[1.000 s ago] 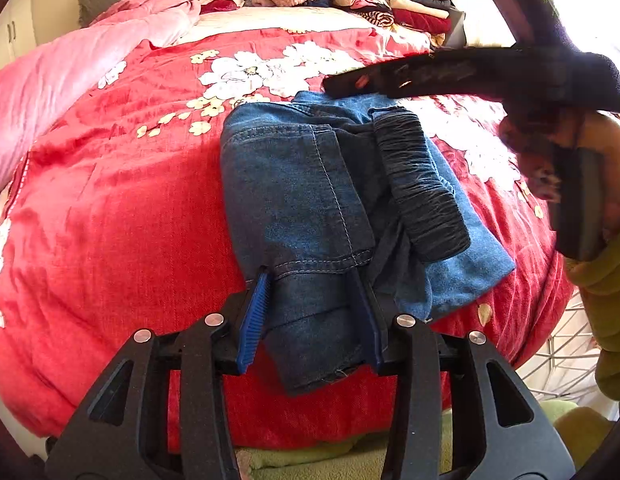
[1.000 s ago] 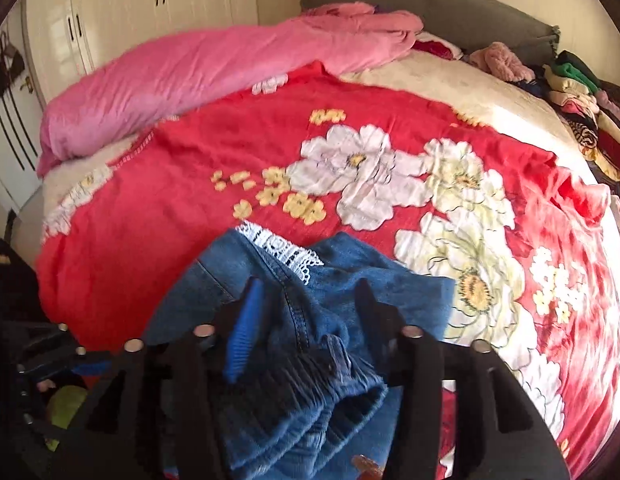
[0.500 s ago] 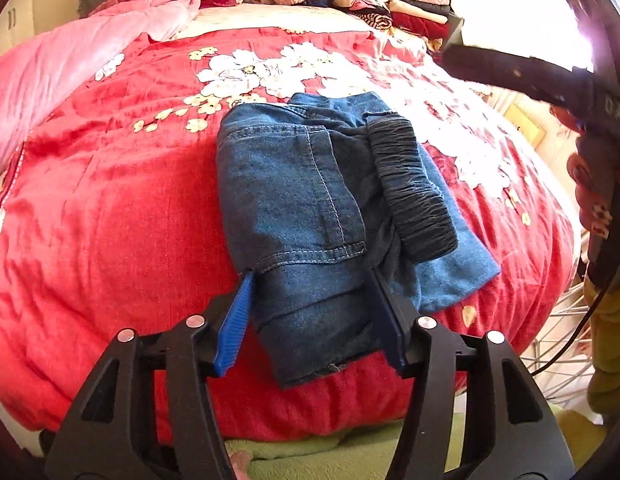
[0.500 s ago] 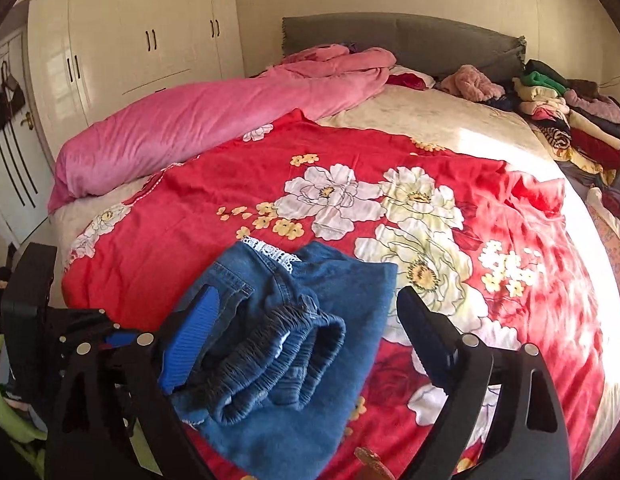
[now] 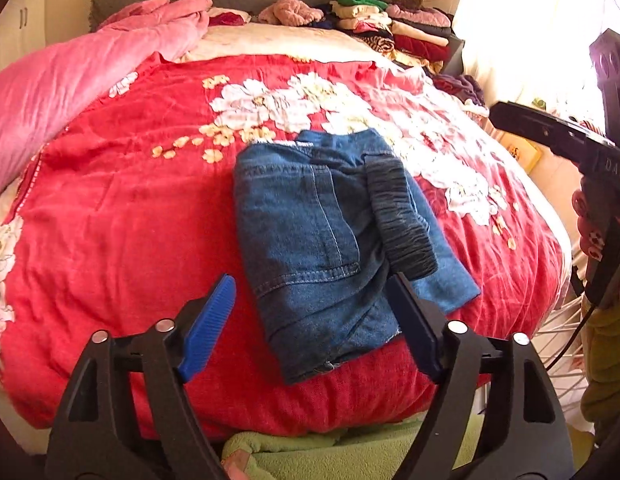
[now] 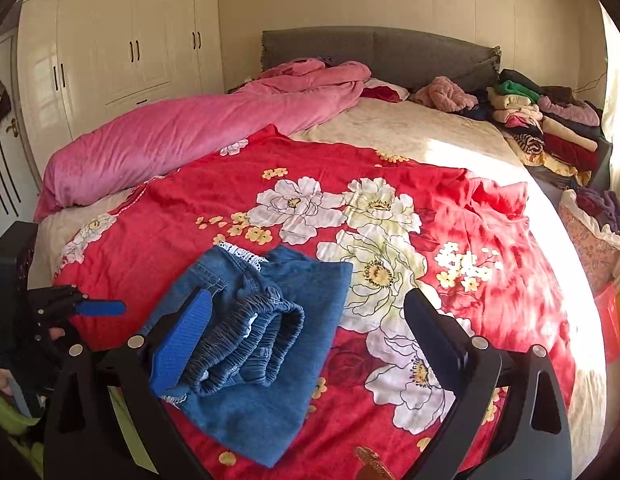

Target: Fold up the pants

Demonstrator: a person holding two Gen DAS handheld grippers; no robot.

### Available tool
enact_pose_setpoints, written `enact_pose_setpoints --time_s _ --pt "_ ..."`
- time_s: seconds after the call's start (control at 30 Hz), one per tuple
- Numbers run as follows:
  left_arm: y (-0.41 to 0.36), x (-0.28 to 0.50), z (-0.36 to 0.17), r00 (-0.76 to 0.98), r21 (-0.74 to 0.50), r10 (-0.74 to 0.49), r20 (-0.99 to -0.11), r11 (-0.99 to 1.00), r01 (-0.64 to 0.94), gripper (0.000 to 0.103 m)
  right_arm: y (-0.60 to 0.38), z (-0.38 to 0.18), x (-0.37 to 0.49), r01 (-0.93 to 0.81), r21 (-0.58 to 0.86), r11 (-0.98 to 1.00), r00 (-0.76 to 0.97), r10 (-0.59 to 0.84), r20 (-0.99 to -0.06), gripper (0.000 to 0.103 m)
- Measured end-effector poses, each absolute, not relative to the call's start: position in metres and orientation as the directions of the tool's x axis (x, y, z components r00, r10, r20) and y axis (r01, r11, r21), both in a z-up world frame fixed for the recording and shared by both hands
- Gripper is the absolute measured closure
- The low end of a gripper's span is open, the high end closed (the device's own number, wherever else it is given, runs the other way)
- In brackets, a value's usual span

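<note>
Pants point(image 5: 310, 232): blue denim, folded into a compact bundle, lying on the red flowered blanket point(image 5: 122, 220) near the foot edge of the bed point(image 6: 410, 132). Dark gathered waistband point(image 5: 398, 216) on top of the bundle, toward its right side in the left wrist view; white lace trim point(image 6: 242, 254) showing at the far edge in the right wrist view. Lowest denim layer spread flat and sticking out beyond the waistband side.

Left tool point(image 5: 314, 328): jaws spread wide apart, holding nothing, raised just short of the near end of the bundle, one blue-padded finger point(image 5: 208, 328) on each side of that end, no contact visible.

Right tool point(image 6: 306, 340): jaws spread wide apart, holding nothing. Blue pad point(image 6: 182, 340) in front of the waistband end of the bundle; contact cannot be told. Other finger point(image 6: 434, 336) over bare blanket, well apart from the denim.

Pink quilt point(image 6: 190, 136): bunched along the left side of the bed. Stack of folded clothes point(image 6: 546, 120): at the far right corner, beside the grey headboard point(image 6: 390, 54). White wardrobe point(image 6: 110, 40): against the wall left of the bed.
</note>
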State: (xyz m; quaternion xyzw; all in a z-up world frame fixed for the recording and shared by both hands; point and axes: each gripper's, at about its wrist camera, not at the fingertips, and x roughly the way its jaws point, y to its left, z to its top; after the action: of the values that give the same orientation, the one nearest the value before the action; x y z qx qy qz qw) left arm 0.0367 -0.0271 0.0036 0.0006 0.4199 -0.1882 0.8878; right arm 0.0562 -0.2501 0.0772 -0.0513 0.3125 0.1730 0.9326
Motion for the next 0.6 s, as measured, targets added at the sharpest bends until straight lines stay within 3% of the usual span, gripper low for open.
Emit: enact_pose_setpoints --time_s 0.23,0.6 --pt "-0.019 0.034 0.016 0.617 -0.141 -0.308 -0.725 0.942 0.304 0.011 -0.253 0.082 0.046 -0.348 0.001 0.938 0.76 0.283 -0.585 0.005" --pt "-0.013 0.032 0.025 0.658 -0.109 -0.269 -0.703 0.955 0.274 0.01 -0.26 0.08 0.037 -0.324 0.0 0.946 0.771 0.264 -0.58 0.005"
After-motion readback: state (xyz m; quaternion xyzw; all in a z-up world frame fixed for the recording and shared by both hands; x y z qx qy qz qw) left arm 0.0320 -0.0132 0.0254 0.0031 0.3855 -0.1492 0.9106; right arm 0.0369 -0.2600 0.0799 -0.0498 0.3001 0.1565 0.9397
